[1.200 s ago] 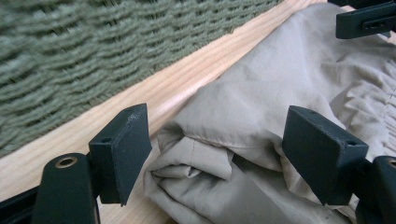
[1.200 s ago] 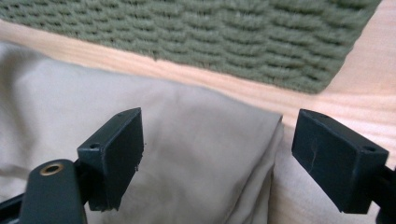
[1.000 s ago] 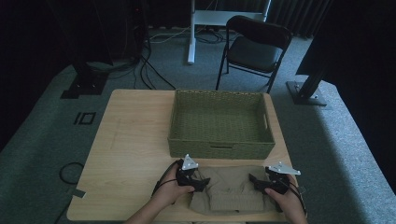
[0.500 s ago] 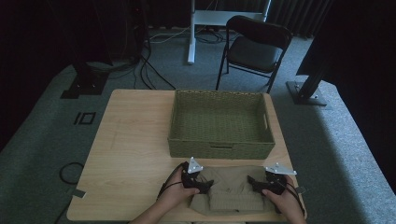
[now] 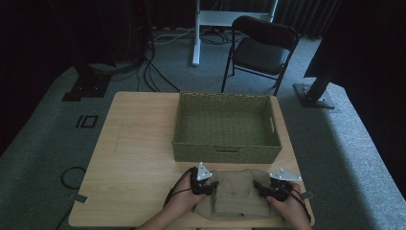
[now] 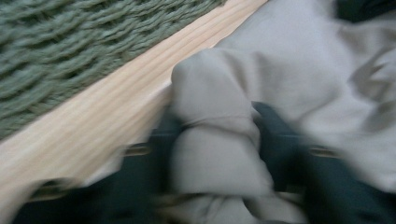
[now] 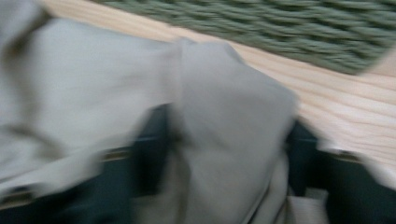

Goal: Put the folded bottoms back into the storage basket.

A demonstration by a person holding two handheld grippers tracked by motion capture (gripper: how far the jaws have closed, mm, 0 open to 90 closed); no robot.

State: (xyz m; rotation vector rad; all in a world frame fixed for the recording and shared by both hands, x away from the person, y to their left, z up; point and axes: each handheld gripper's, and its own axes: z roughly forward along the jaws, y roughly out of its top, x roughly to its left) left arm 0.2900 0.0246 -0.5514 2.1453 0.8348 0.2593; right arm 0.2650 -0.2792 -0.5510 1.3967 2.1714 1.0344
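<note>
Both tool views reach you blurred. Cloth (image 6: 219, 140) hides the left tool (image 6: 212, 154) tips; your forearms are cut off at the bottom of the high view.

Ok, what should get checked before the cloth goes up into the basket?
1. Left gripper pinches a fold of the beige cloth, its jaws having just been closing: ok.
2. Right gripper has cloth bunched between its jaws, which have also just been closing: ok.
3. Green woven basket is empty: ok.
4. Basket sits just beyond the cloth on the table: ok.
5. Whether both grips hold firmly: cannot tell, both gripper views are blurred.
</note>
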